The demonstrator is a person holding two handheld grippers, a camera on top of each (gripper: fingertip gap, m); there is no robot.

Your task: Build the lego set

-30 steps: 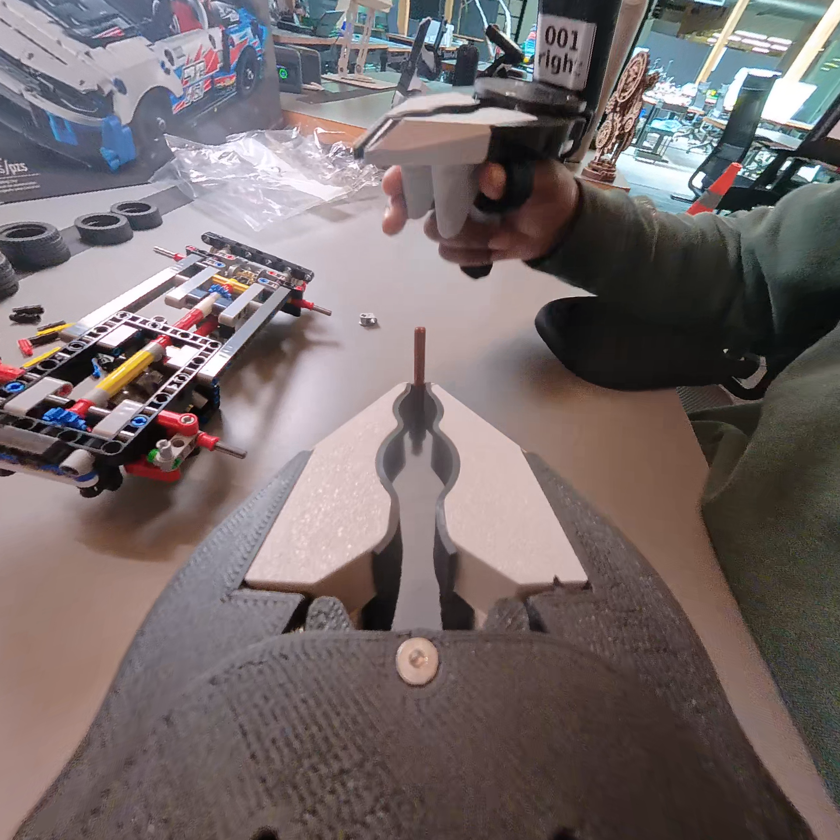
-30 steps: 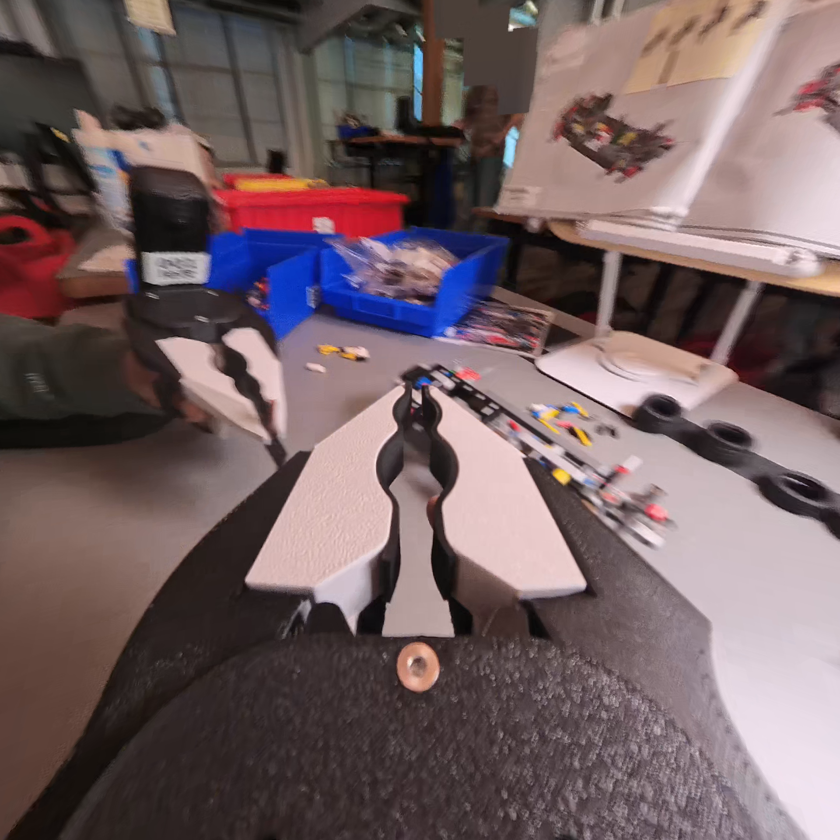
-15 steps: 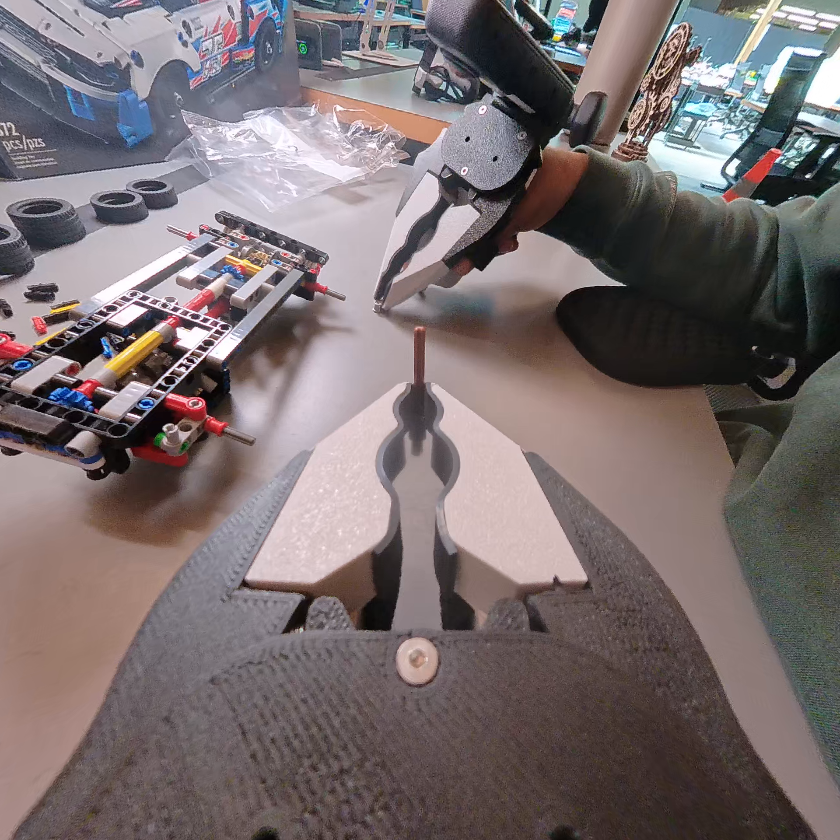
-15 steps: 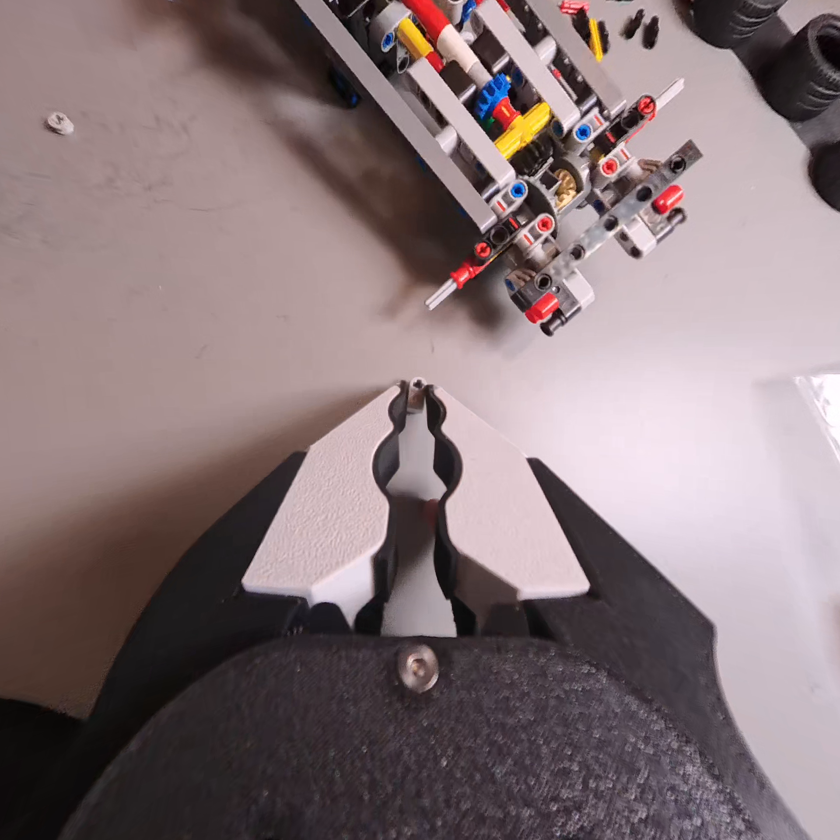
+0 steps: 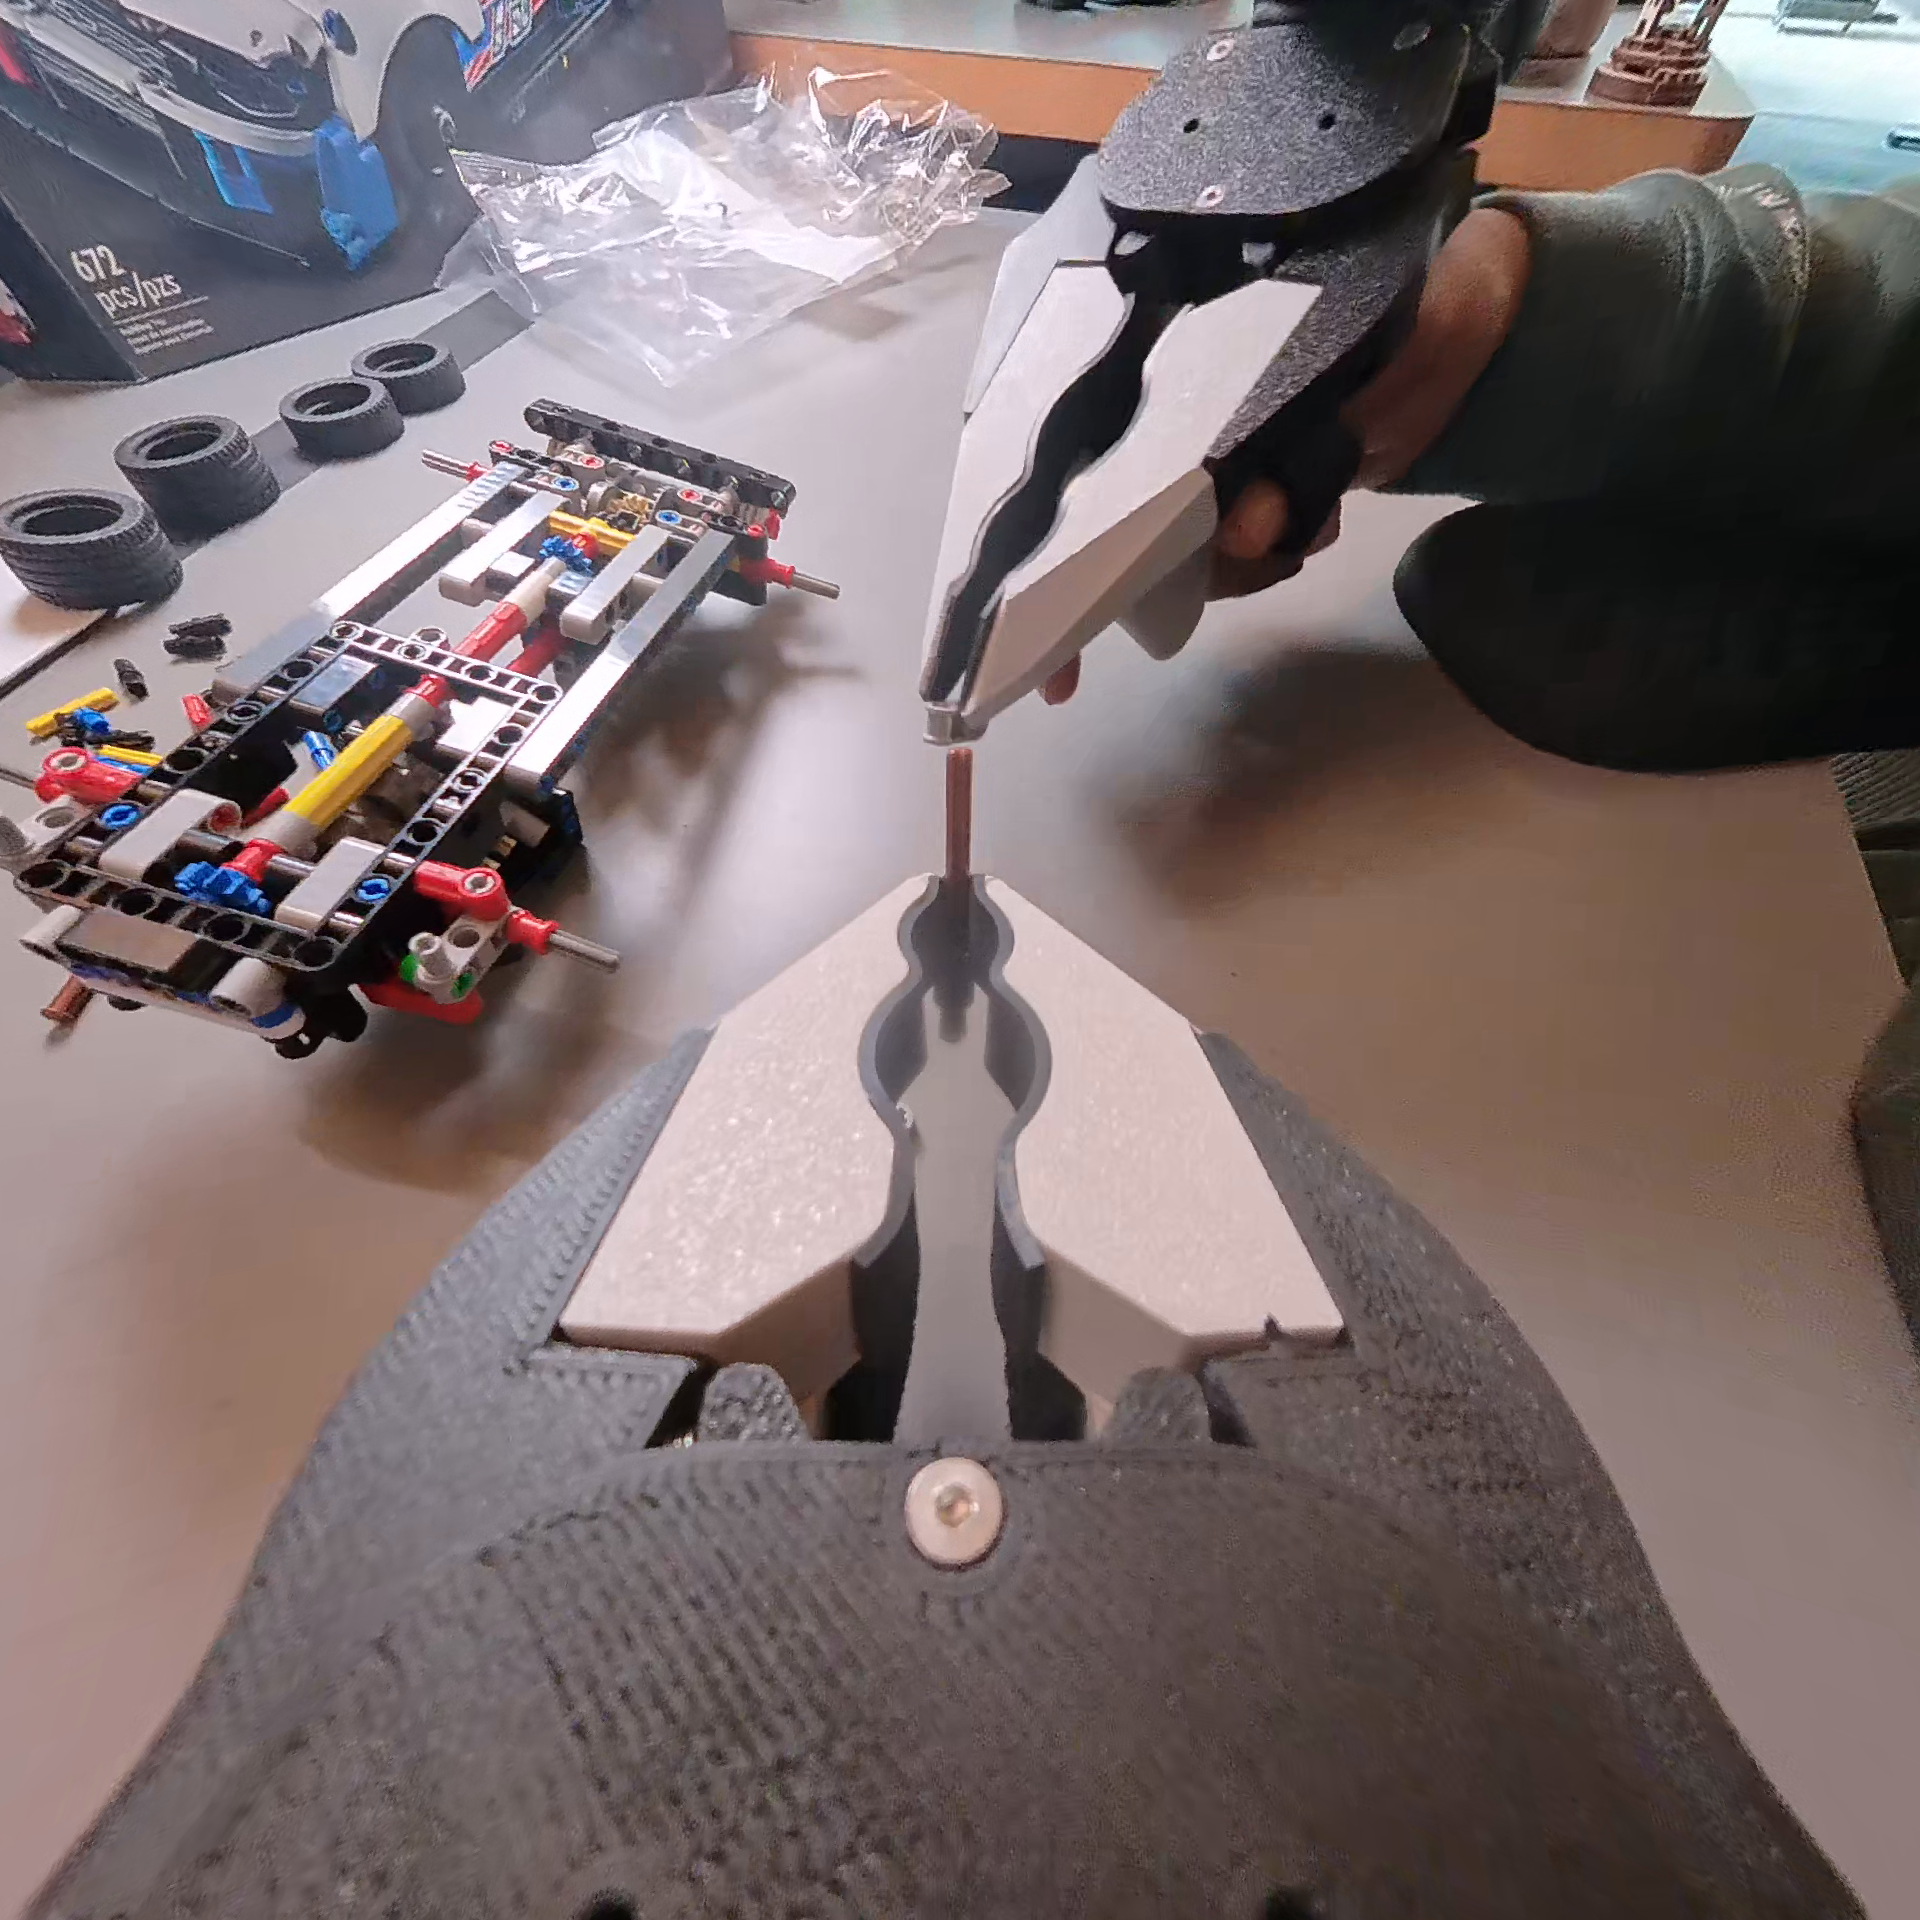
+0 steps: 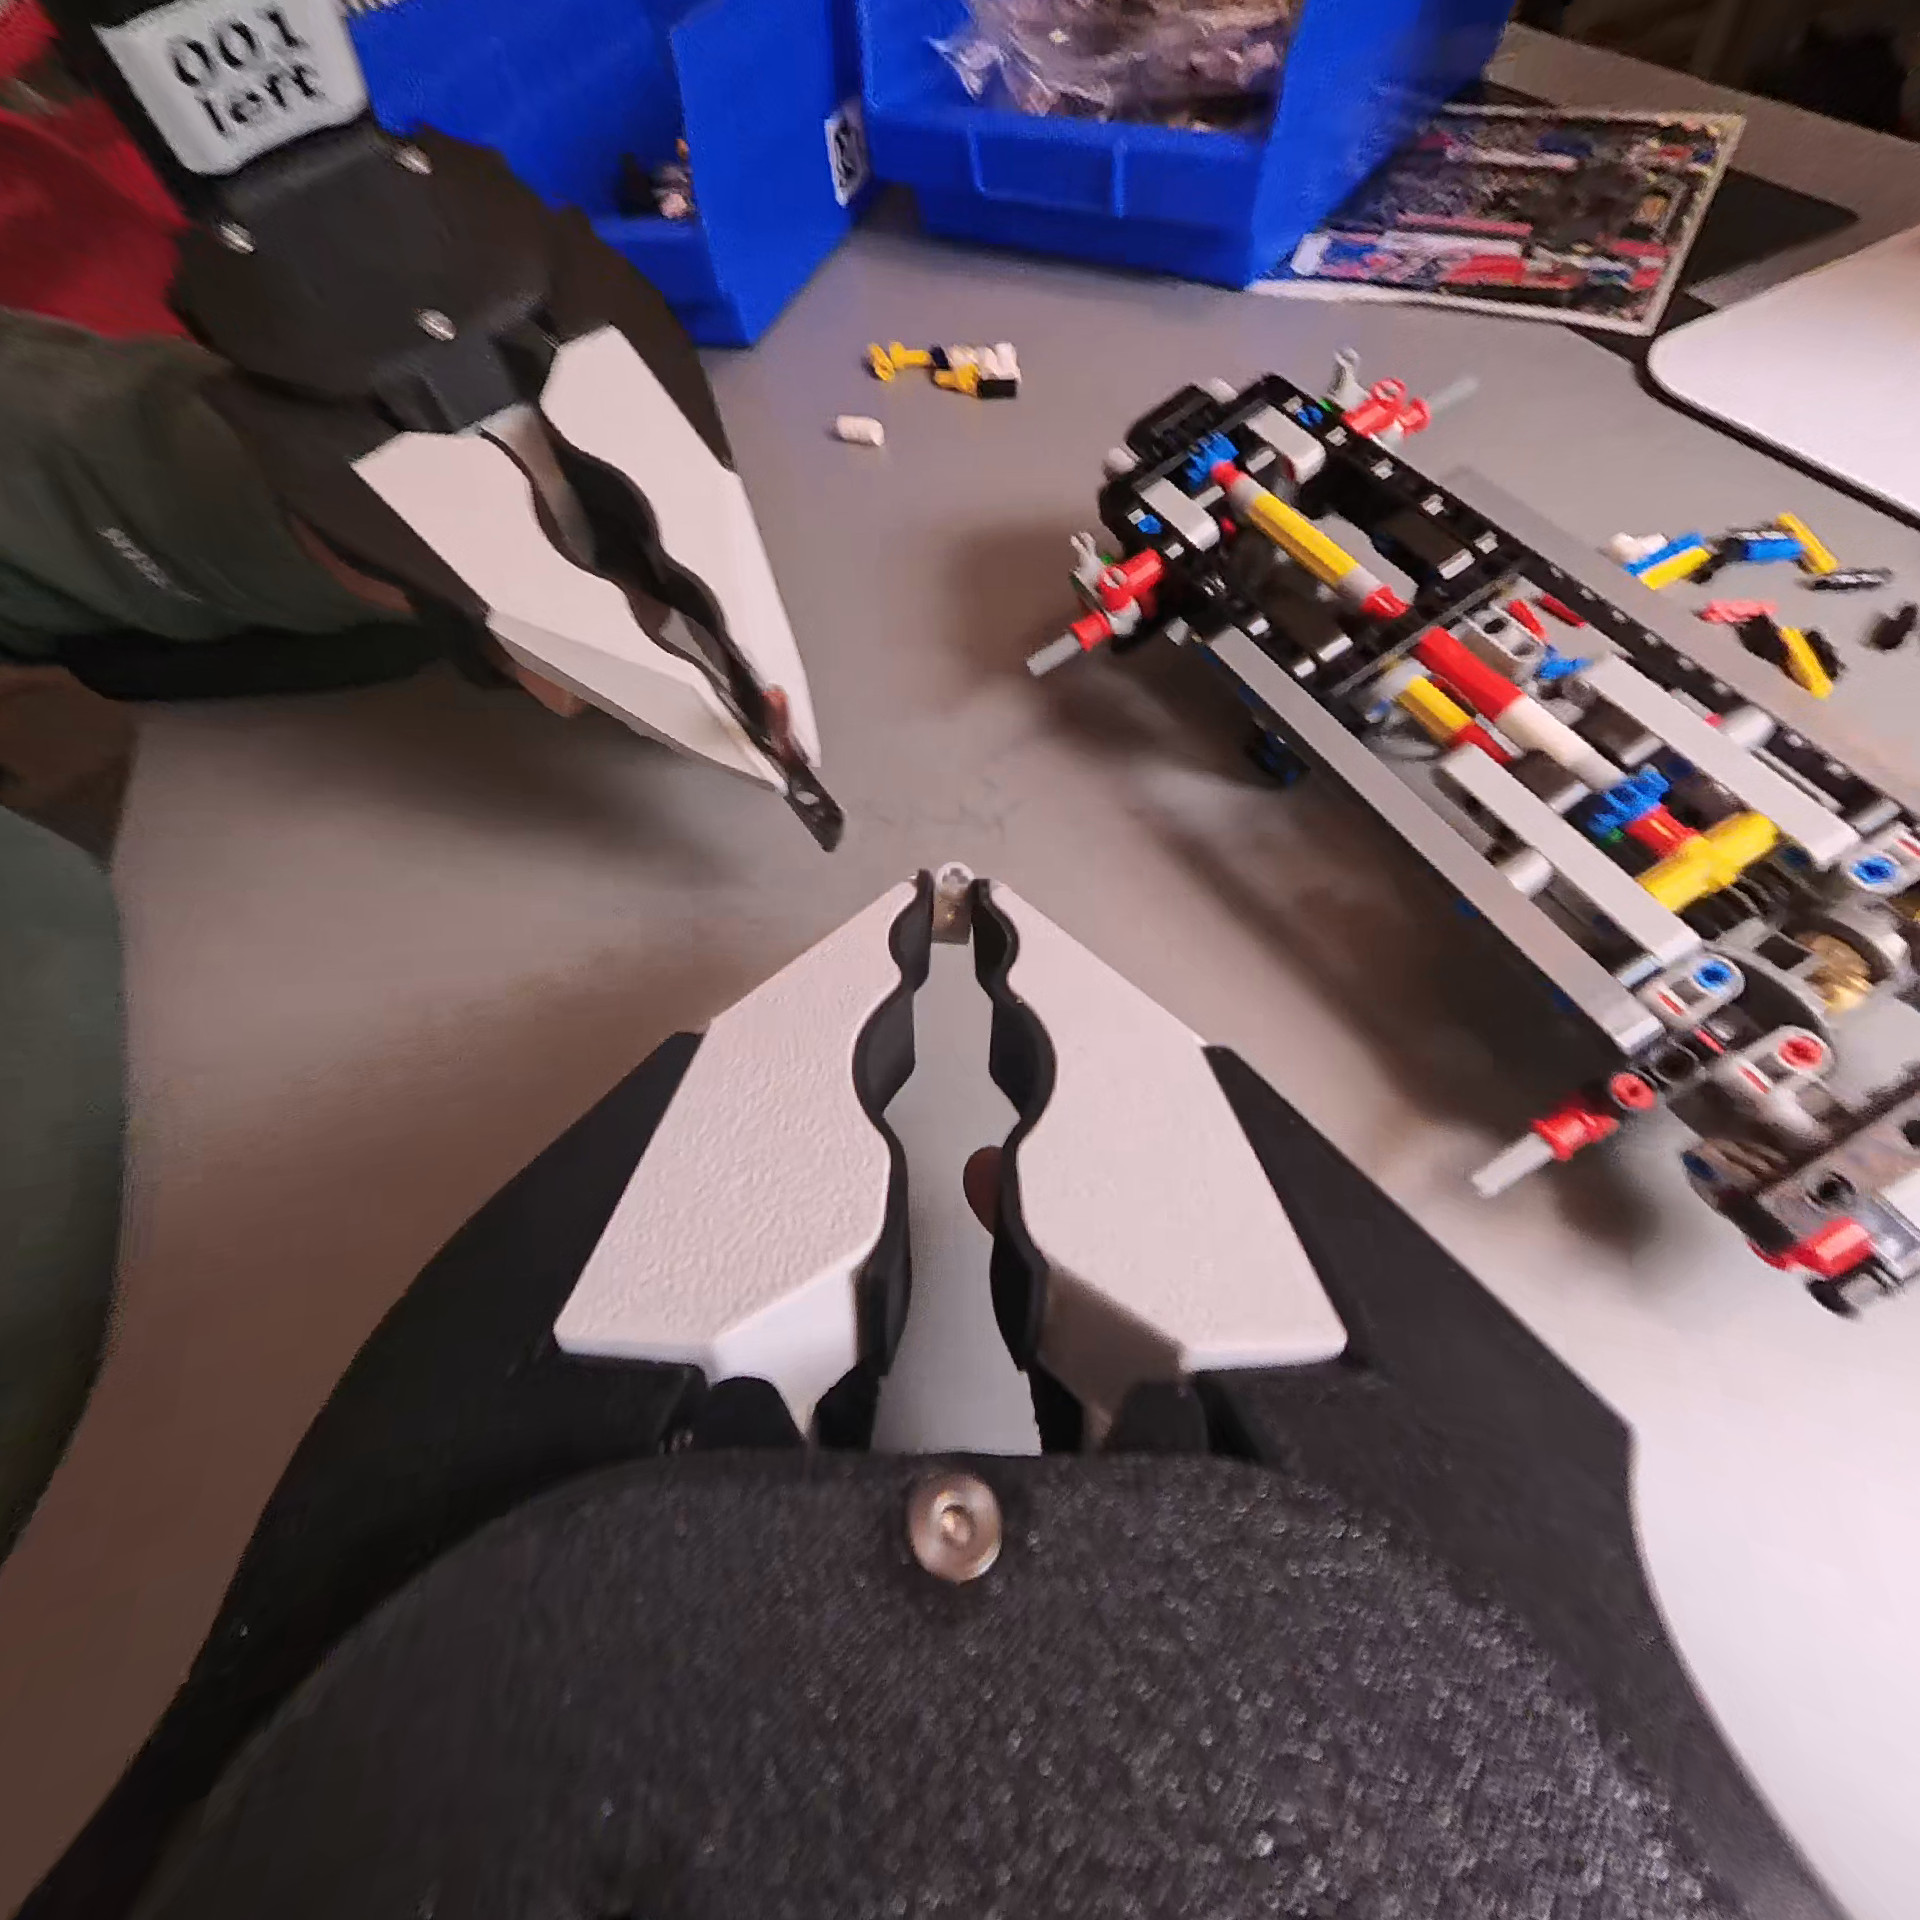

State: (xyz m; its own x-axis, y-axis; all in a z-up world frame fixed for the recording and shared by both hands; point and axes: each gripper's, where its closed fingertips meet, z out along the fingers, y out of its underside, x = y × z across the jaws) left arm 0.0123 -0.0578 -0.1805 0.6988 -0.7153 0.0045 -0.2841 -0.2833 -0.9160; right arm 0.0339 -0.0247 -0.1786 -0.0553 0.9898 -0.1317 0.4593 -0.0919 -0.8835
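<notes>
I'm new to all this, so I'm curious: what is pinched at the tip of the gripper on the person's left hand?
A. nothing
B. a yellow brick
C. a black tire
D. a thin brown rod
D: in the left wrist view the left gripper is shut on a thin brown rod that sticks out past its tips, toward the small grey piece held by the right gripper.

On the table point(image 5: 1351, 1039), the car frame point(image 5: 416, 707) lay left of the left gripper point(image 5: 954, 883), whose rod point(image 5: 956, 810) pointed at the small piece point(image 5: 940, 722) in the right gripper point(image 5: 951, 707) just beyond. Tyres point(image 5: 197, 473) sat behind the frame, with a plastic bag point(image 5: 707, 197) and a box point(image 5: 208, 156) farther back. Loose pieces point(image 5: 94, 727) lay at the frame's left.
</notes>
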